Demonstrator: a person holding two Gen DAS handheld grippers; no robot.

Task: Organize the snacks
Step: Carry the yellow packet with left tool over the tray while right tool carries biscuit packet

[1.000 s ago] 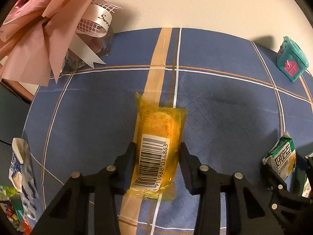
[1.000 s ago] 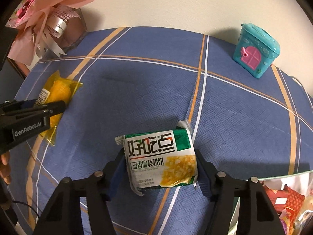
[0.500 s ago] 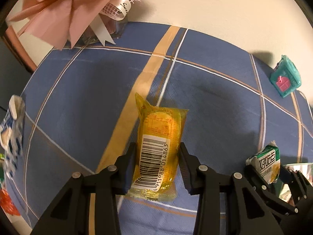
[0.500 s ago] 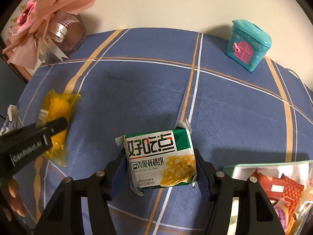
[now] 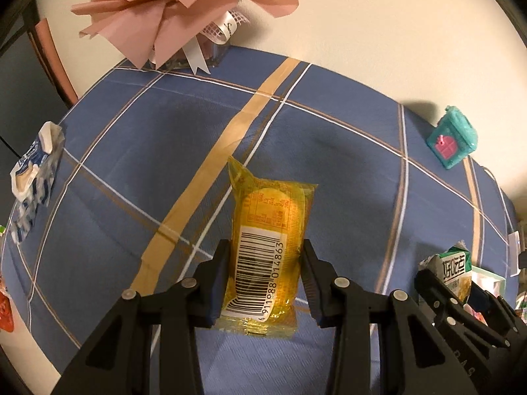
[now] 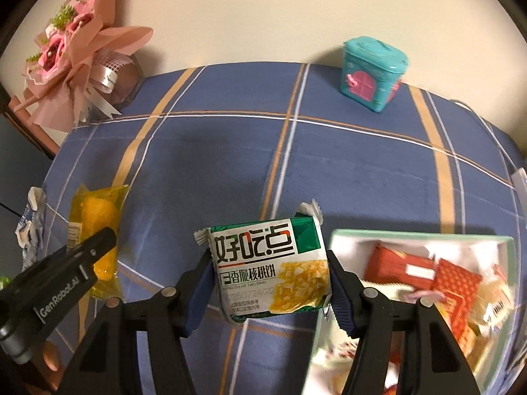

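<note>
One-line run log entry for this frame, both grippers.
left gripper: shut on yellow snack pack | right gripper: shut on green cookie pack | both packs off blue cloth | snack box: right of green pack

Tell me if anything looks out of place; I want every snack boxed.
One blue-and-white packet lies crumpled at the tablecloth's far left edge, away from the snack box. The yellow snack and green packet are each held in a hand-held gripper.

Wide bare blue checked tablecloth (image 6: 346, 171) mid-frame, pink bouquet (image 6: 72, 52) blocking upper left, teal toy house (image 6: 372, 72) upper right, snack-filled box (image 6: 494, 240) crowding lower right
</note>
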